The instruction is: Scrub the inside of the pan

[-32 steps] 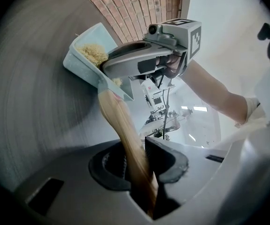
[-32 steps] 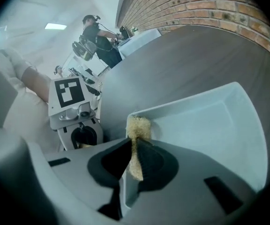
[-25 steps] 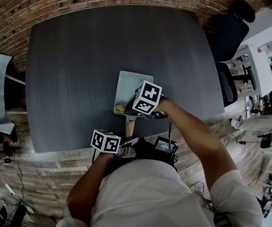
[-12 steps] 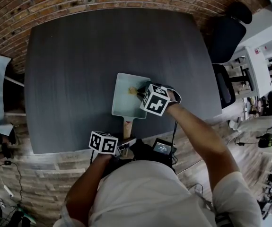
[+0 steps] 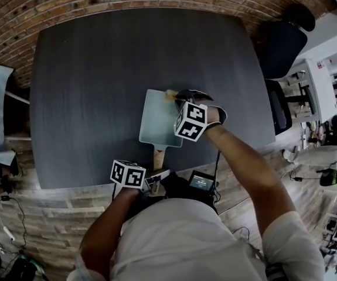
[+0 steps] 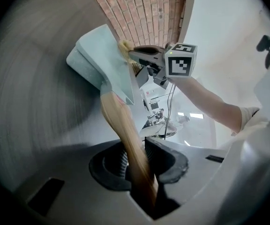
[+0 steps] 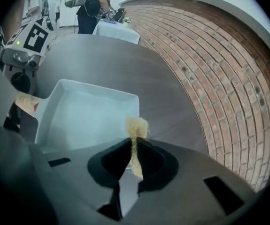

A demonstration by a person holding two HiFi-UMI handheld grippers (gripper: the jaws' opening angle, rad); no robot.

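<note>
The left gripper (image 6: 137,161) has its 2 jaws clamped on the handle (image 6: 125,135) of the pan (image 6: 102,60). The handle is a smooth, rounded shaft of pale wood that runs straight out from between the ribbed black pads. Ahead of those jaws the handle meets the pan, a shallow rectangular tray, matte pale blue-grey, with low sloping walls and rounded corners. It sits on the desk (image 5: 98,69), a dark charcoal top with fine straight grain.

The right gripper (image 7: 134,153) has its jaws pinched tight on a scrubber (image 7: 137,125), a thin, fuzzy wad of straw-yellow fibre. A frayed tuft sticks out just past the jaw tips. That tuft sits at the pan's rim, by the corner farthest from the handle. I cannot tell whether it touches the rim. The pan's flat, bare floor spreads to the left of these jaws.

Beyond the desk's far edge runs a rough red brick wall (image 7: 210,69).
</note>
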